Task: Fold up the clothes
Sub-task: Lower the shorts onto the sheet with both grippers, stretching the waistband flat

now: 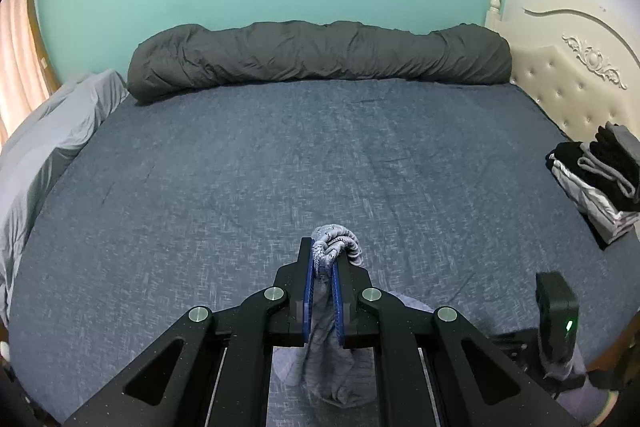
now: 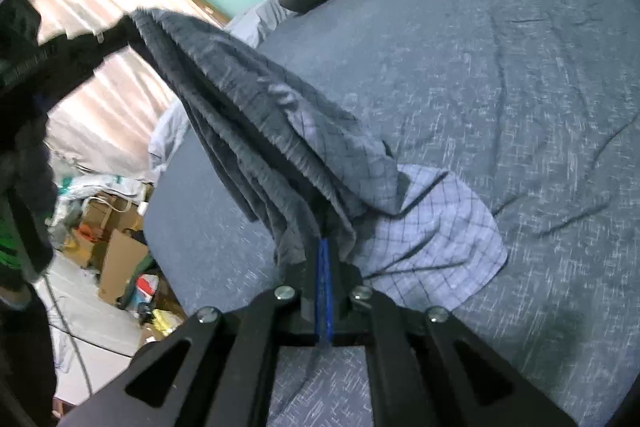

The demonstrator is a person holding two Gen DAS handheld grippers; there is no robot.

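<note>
Blue-grey checked garment point(image 2: 256, 115) hangs stretched above the bed point(image 1: 280, 155) near its front edge, the left gripper point(image 1: 324, 263) clamped on one bunched end, the right gripper point(image 2: 323, 247) pinching another fold. Folded clothes point(image 1: 592, 179) sit stacked at the bed's right edge, by the headboard point(image 1: 568, 87).

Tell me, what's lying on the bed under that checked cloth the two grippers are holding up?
Under the checked cloth, only the blue bedsheet shows. The cloth's lower end drapes on the sheet, covering whatever lies beneath. The left gripper and right gripper each pinch it.
</note>
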